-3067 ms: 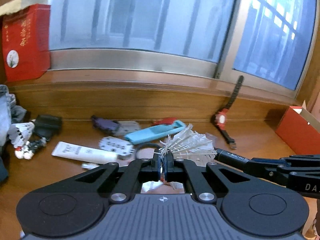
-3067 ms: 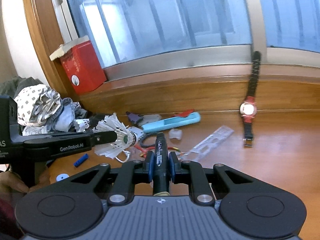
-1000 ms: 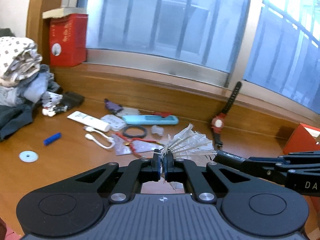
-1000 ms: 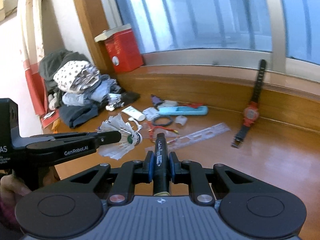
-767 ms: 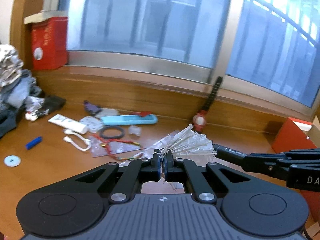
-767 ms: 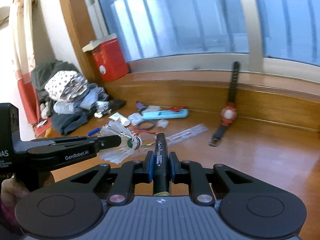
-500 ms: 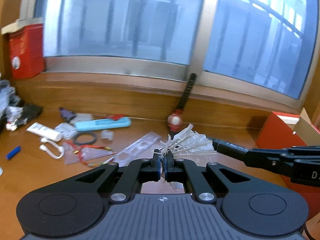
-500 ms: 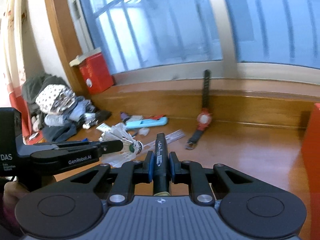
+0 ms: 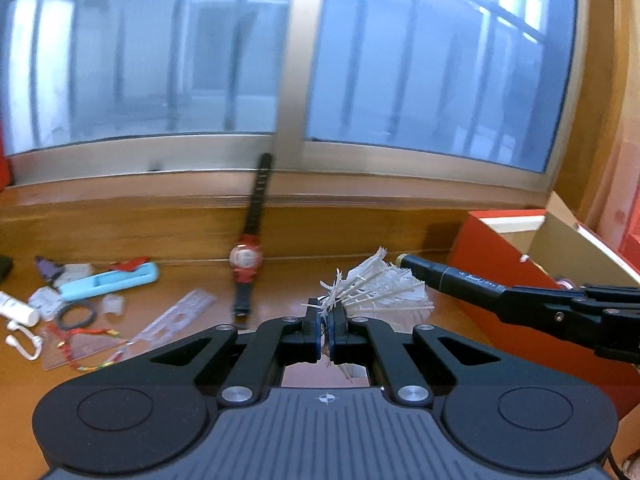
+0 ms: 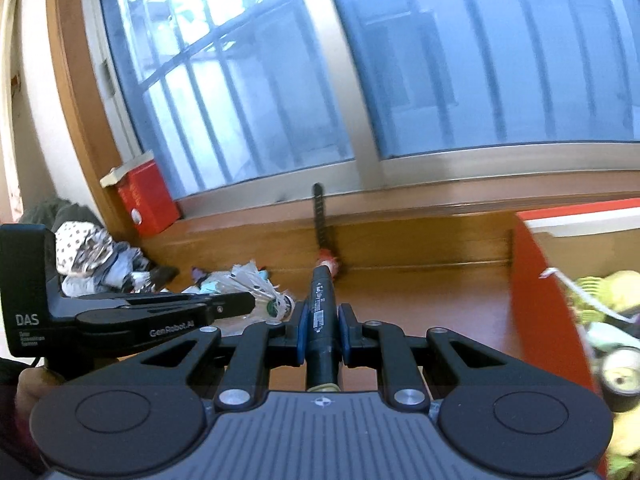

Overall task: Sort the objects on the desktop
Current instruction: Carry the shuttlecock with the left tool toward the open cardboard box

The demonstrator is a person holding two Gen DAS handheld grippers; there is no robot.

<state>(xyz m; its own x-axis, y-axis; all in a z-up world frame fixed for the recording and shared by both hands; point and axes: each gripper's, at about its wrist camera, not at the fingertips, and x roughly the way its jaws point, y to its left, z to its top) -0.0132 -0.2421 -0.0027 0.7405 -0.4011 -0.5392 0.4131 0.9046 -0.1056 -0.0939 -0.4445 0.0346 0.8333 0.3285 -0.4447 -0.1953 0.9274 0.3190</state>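
My left gripper [image 9: 327, 320] is shut on the feathers of a white shuttlecock [image 9: 380, 286], held above the wooden desk. From the right wrist view that shuttlecock [image 10: 264, 292] hangs at the tip of the left gripper [image 10: 250, 301], cork end to the right. My right gripper [image 10: 323, 330] is shut on a black marker pen [image 10: 320, 312] that points forward. In the left wrist view the marker [image 9: 448, 276] reaches in from the right, just past the shuttlecock. An open red box [image 9: 516, 264] stands on the right; its near wall [image 10: 544, 304] is close to the marker.
A red watch [image 9: 246, 260] leans on the wooden ledge. A light blue case [image 9: 110, 282], clear ruler [image 9: 176, 320], black ring [image 9: 78, 316], white cable [image 9: 22, 340] and red cord [image 9: 86, 334] lie at left. Clothes [image 10: 88, 260] and a red carton [image 10: 146, 202] sit far left. Yellow-green items [image 10: 612, 320] fill the box.
Both grippers have swung to the right over the desk with their loads. The clutter has slid to the left of view and the red box has come close on the right.
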